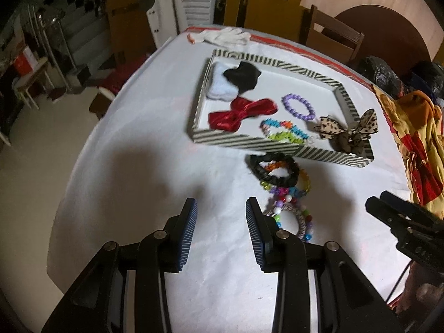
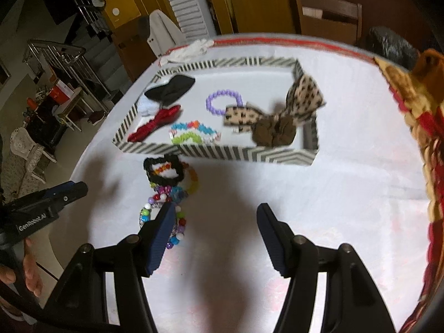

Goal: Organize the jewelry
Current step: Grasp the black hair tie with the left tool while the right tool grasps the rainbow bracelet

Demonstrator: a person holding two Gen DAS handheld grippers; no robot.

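**Tray partly filled, loose bracelets still waiting outside it**

The striped tray [image 1: 280,145] sits on the white-covered surface [image 1: 138,183] and already holds a black bow [image 1: 241,76] over a white fluffy piece [image 1: 219,83], a red velvet bow [image 1: 241,112], a purple bead bracelet [image 1: 299,106], a zigzag multicolour bracelet [image 1: 285,133] and a leopard-print bow [image 2: 280,116] at the tray's right end. Outside, just beside the tray's near wall, lies a small heap: a black braided band [image 2: 163,170] over an orange-and-yellow bead bracelet [image 2: 191,180], and nearer the cameras a chain of mixed coloured beads [image 2: 163,213].

Both tools are empty. The left tongs [image 1: 221,211] stand wide apart above bare cloth, with the heap just to their right. The right tongs [image 2: 215,216] are also spread wide; their left finger overlaps the bead chain in view, though whether it touches cannot be told.

The step in hand appears to be between placements: one item has gone in, the next must be chosen. The next move likely calls for lowering one pair of tongs over a single band in the heap, closing on it without snagging the tangled neighbours, then carrying it over the tray wall to a free patch of the white floor near the middle or back.
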